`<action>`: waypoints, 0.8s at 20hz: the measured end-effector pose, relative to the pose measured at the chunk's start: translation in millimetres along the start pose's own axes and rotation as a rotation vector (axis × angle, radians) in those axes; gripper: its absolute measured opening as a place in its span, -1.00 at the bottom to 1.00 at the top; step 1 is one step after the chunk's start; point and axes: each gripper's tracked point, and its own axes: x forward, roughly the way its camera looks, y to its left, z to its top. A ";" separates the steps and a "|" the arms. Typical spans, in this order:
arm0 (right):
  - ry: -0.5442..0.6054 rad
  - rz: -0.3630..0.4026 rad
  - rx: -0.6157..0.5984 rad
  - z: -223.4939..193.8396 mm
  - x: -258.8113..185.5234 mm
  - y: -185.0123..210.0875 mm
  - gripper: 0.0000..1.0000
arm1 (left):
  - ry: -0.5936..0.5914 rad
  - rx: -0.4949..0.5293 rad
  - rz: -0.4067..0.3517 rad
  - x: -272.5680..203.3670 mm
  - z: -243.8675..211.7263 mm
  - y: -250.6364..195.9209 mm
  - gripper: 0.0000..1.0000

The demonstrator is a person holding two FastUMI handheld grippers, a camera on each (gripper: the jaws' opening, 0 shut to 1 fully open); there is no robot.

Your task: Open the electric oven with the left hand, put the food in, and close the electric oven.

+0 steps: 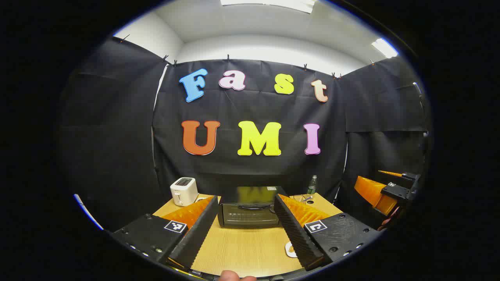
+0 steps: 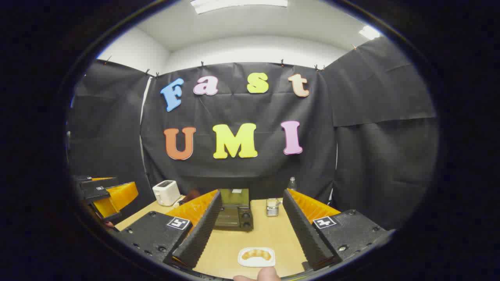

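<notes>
Right gripper view, nearest: right hand-held gripper [image 2: 250, 230], fingers apart, holding nothing, above a white plate [image 2: 256, 257] of food [image 2: 256, 254] on the worktop [image 2: 269, 234]. Left gripper view: left hand-held gripper [image 1: 244, 226], likewise spread and unloaded. Beyond, the electric oven [image 1: 250, 207], door closed. Farther back: toaster [image 1: 184, 190], bottle [image 1: 311, 184].

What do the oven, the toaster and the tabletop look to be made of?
Oven: apparently dark metal casing, glossy enough on top to mirror the wall, with a glass-like door.
Toaster: white, smooth, slightly shiny body, probably plastic or painted metal.
Tabletop: light wood-grain surface, matte; solid wood or laminate cannot be told.
</notes>
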 end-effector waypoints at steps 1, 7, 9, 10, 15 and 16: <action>0.000 0.000 -0.001 -0.7 0.1 -0.5 0.93 | 0.000 0.001 -0.001 1.0 -0.4 -1.0 0.87; -0.006 -0.023 0.004 3.3 2.4 -11.6 0.93 | -0.001 -0.007 -0.015 5.4 0.9 -6.5 0.88; 0.000 -0.029 0.007 1.9 3.6 -14.0 0.93 | -0.001 -0.009 -0.015 5.0 1.2 -5.5 0.87; 0.002 -0.032 0.011 1.8 3.5 -15.2 0.93 | 0.000 -0.009 -0.014 6.4 0.4 -5.3 0.87; 0.013 -0.044 0.027 -0.7 5.7 -18.8 0.93 | -0.005 -0.009 -0.010 8.0 1.2 -1.2 0.87; 0.014 -0.045 0.026 -0.7 5.6 -19.1 0.93 | -0.002 -0.011 -0.010 9.2 0.9 -0.6 0.88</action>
